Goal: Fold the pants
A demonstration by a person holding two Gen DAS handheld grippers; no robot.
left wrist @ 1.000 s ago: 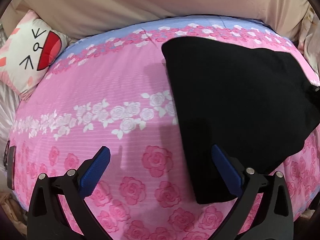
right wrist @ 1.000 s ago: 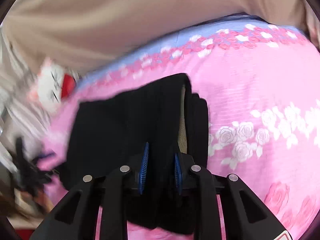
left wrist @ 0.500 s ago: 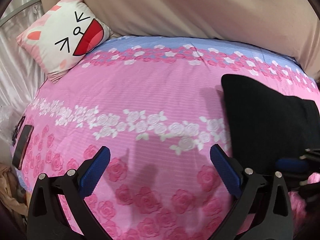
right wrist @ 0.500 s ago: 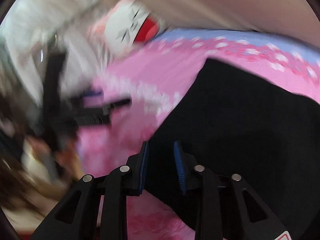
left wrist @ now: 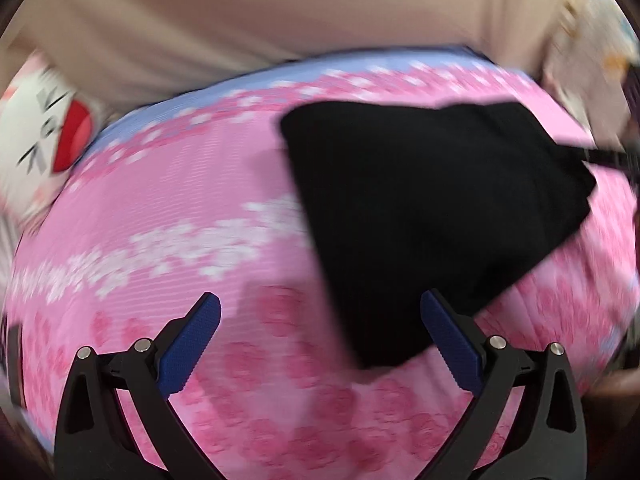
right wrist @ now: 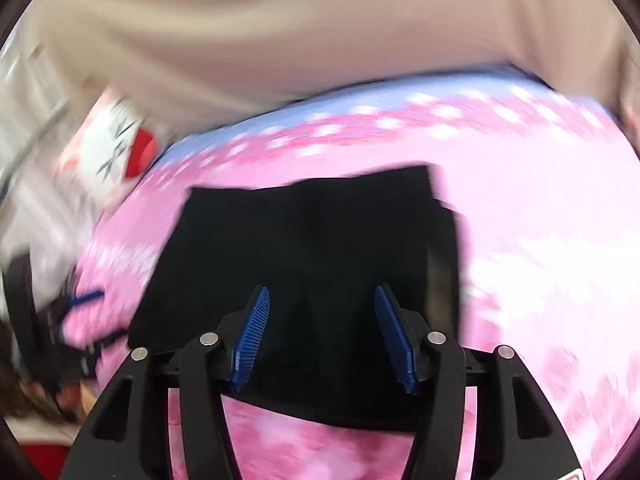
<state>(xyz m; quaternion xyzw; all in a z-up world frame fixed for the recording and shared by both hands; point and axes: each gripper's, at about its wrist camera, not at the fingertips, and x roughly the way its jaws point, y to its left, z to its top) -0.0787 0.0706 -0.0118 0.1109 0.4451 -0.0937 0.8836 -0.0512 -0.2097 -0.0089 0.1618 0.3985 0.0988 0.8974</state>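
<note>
The black pants [left wrist: 432, 208] lie folded in a compact stack on the pink flowered bedsheet [left wrist: 168, 200], right of centre in the left wrist view. My left gripper [left wrist: 320, 320] is open and empty, just off the stack's near left corner. In the right wrist view the folded pants [right wrist: 312, 248] lie straight ahead. My right gripper [right wrist: 322, 312] is open above their near edge, with nothing between its blue pads [right wrist: 254, 332]. Both views are blurred by motion.
A white cat-face cushion [left wrist: 44, 136] sits at the bed's far left corner; it also shows in the right wrist view [right wrist: 112, 148]. A beige curtain [left wrist: 280, 12] hangs behind the bed. The left gripper shows at the left edge of the right wrist view [right wrist: 68, 320].
My right gripper has opened and let go of the pants, which now lie flat. Both grippers have swung about, and the left view has the pants in front again.
</note>
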